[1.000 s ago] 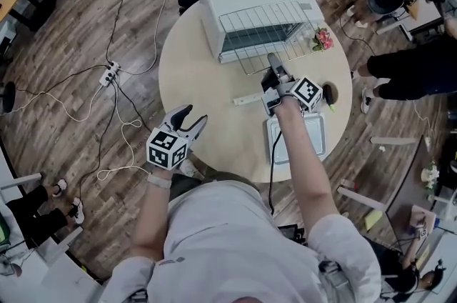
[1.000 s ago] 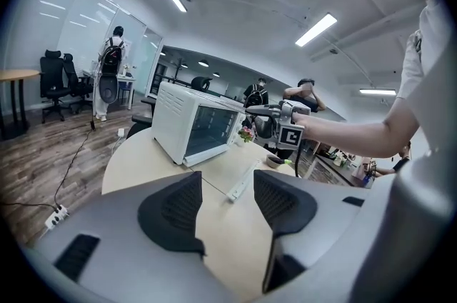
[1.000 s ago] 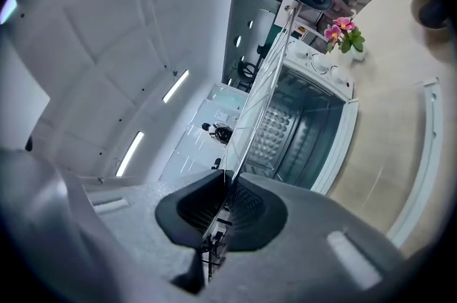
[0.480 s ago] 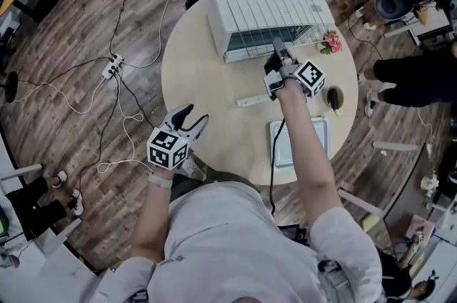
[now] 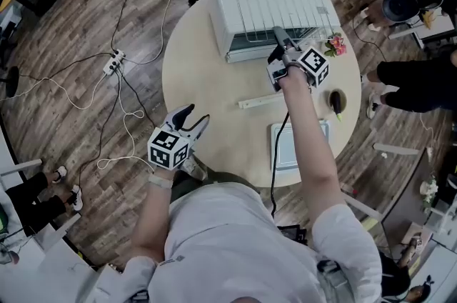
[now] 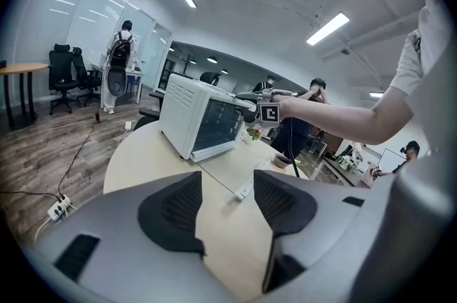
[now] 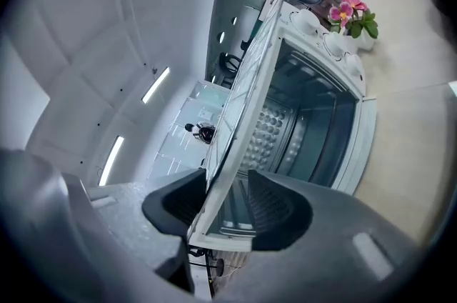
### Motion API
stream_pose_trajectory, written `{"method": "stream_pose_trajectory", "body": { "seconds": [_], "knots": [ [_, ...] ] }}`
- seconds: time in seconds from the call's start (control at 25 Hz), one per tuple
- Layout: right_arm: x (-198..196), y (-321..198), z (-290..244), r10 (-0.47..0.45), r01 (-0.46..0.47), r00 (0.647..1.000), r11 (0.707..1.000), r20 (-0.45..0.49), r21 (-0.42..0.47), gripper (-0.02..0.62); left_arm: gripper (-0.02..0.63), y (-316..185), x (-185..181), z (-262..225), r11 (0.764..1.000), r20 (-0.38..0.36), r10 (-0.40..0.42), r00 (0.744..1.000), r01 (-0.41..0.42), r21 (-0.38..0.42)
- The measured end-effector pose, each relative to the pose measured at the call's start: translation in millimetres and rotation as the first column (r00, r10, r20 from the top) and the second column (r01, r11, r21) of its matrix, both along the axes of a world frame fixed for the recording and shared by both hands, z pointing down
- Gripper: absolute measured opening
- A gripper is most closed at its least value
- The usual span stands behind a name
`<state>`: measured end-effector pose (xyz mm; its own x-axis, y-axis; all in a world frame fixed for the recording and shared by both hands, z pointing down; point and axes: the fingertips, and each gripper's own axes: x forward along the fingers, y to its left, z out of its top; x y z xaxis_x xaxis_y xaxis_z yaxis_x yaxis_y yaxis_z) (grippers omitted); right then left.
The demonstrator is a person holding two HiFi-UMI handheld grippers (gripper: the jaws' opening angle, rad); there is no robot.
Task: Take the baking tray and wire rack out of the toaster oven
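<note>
The white toaster oven stands at the back of the round table, its glass door folded down flat. The wire rack lies on the oven's roof. My right gripper is at the rack's front edge. Its jaws have just been opening, and the thin rack edge runs between the pads with a gap showing, so it is open. The baking tray rests on the table near its front edge, partly under my right arm. My left gripper hangs open and empty off the table's near left side.
The door's white handle lies across the middle of the table. A small pot of pink flowers and a dark bowl sit to the right of the oven. Cables and a power strip run over the floor at left.
The rack stuck out over the oven's front; now it lies on the oven's roof. My right gripper moved away from me with it and its jaws parted. The left gripper stayed put.
</note>
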<state>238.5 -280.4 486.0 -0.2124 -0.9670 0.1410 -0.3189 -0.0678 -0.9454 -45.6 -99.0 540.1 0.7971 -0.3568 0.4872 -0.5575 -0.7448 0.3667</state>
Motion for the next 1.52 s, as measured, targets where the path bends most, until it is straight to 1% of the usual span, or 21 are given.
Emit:
{"method": "stream_pose_trajectory", "body": {
  "seconds": [0.16, 0.4, 0.6, 0.76, 0.88, 1.08, 1.32, 1.4, 1.52],
  "knots": [
    [0.9, -15.2, 1.1, -0.005, 0.005, 1.0, 1.0, 0.005, -0.026, 0.199, 0.213, -4.4, 2.3, -0.2, 1.0, 0.002, 0.001, 1.0, -0.001, -0.006],
    [6.8, -32.3, 5.3, 0.001, 0.0, 1.0, 0.999, 0.015, -0.041, 0.231, 0.213, -5.3, 6.1, 3.8, 1.0, 0.007, 0.0, 1.0, 0.0, -0.011],
    [7.8, -38.5, 5.3, 0.001, 0.0, 1.0, 0.999, 0.014, -0.041, 0.238, 0.213, -6.8, 9.2, 2.5, 1.0, 0.012, 0.002, 1.0, -0.002, -0.005],
    [5.0, -29.9, -0.5, -0.003, 0.003, 1.0, 1.0, 0.001, -0.013, 0.239, 0.213, -5.4, 8.7, -1.7, 1.0, 0.008, 0.003, 1.0, -0.003, 0.006],
    [-0.1, -13.9, -3.3, -0.007, 0.007, 1.0, 1.0, -0.004, 0.003, 0.239, 0.213, -4.8, 7.1, -5.1, 1.0, 0.002, 0.009, 1.0, -0.009, 0.016],
    [-5.3, 27.0, -7.3, -0.01, 0.01, 1.0, 1.0, -0.03, 0.022, 0.238, 0.213, -2.1, 12.1, -14.8, 0.998, -0.015, 0.047, 0.999, -0.047, 0.04],
    [-12.6, 88.4, -15.9, 0.001, 0.005, 0.996, 0.998, -0.089, 0.059, 0.238, 0.213, 4.6, 26.1, -28.9, 0.989, -0.032, 0.128, 0.991, -0.125, 0.082],
    [-17.2, 109.9, -21.3, 0.003, 0.007, 0.991, 0.997, -0.132, 0.074, 0.238, 0.213, 7.9, 30.7, -34.4, 0.984, -0.041, 0.155, 0.987, -0.15, 0.096],
    [-26.5, 140.7, -30.6, 0.001, 0.019, 0.972, 0.996, -0.235, 0.086, 0.238, 0.213, 10.3, 37.2, -44.3, 0.976, -0.054, 0.192, 0.98, -0.184, 0.117]
  ]
}}
